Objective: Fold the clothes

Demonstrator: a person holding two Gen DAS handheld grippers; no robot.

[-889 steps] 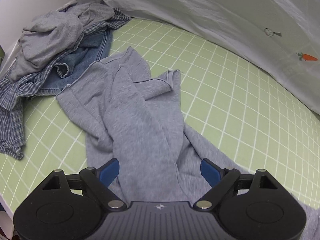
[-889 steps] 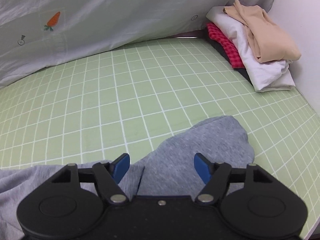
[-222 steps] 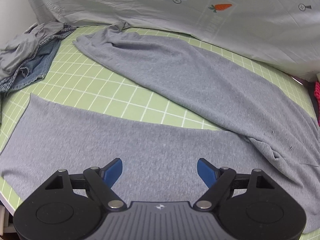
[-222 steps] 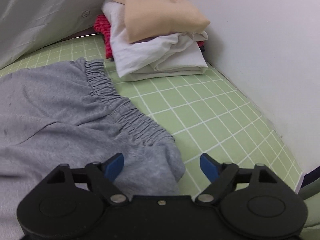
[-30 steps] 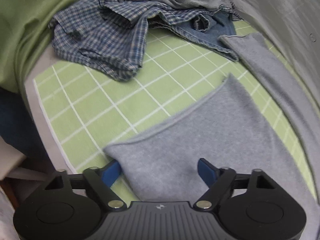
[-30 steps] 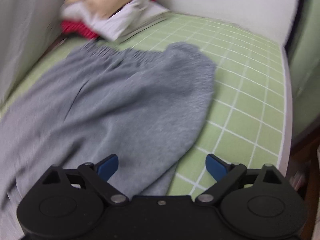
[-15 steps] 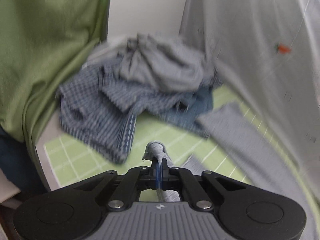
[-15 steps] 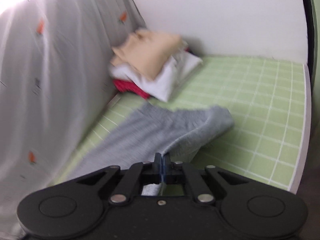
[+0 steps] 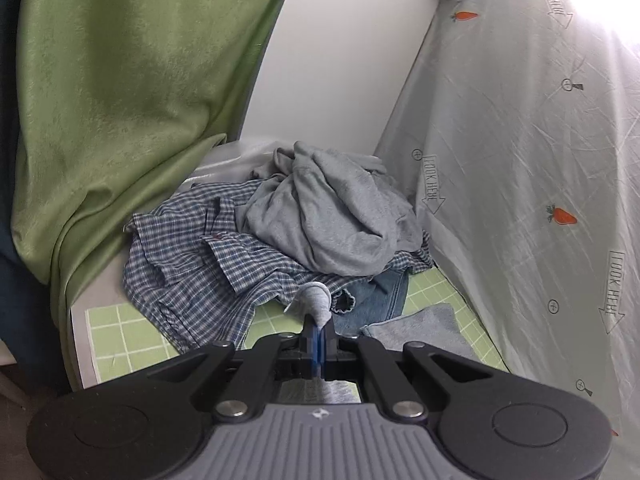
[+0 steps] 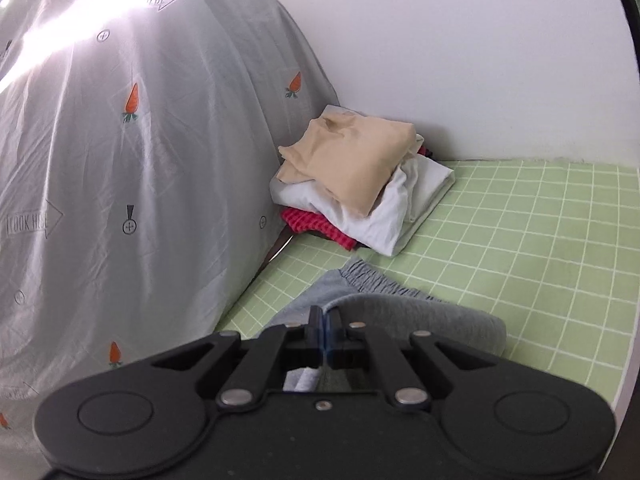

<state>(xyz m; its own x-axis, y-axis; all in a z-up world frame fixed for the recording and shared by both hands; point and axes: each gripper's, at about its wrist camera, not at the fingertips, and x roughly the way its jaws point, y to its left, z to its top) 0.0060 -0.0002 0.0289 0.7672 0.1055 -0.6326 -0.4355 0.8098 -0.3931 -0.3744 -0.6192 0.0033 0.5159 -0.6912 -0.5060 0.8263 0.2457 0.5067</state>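
Observation:
My left gripper [image 9: 317, 330] is shut on a leg hem of the grey sweatpants [image 9: 316, 300] and holds it lifted; a bunch of grey cloth sticks out past the fingertips. The other leg of the sweatpants [image 9: 424, 326] lies on the green checked mat below. My right gripper [image 10: 323, 326] is shut on the waist end of the same grey sweatpants [image 10: 420, 316], raised off the mat; the elastic waistband [image 10: 372, 278] lies just beyond.
A heap of unfolded clothes, a grey top [image 9: 336, 216], a checked shirt [image 9: 200, 264] and jeans [image 9: 380, 294], lies ahead of my left gripper. A folded stack [image 10: 360, 188] stands by the white wall. A carrot-print sheet [image 10: 120, 160] hangs behind. A green curtain [image 9: 120, 80] hangs at the left.
Both grippers closed on the sweatpants within the last second and have lifted their ends off the mat. Both views have risen and tilted up since half a second ago.

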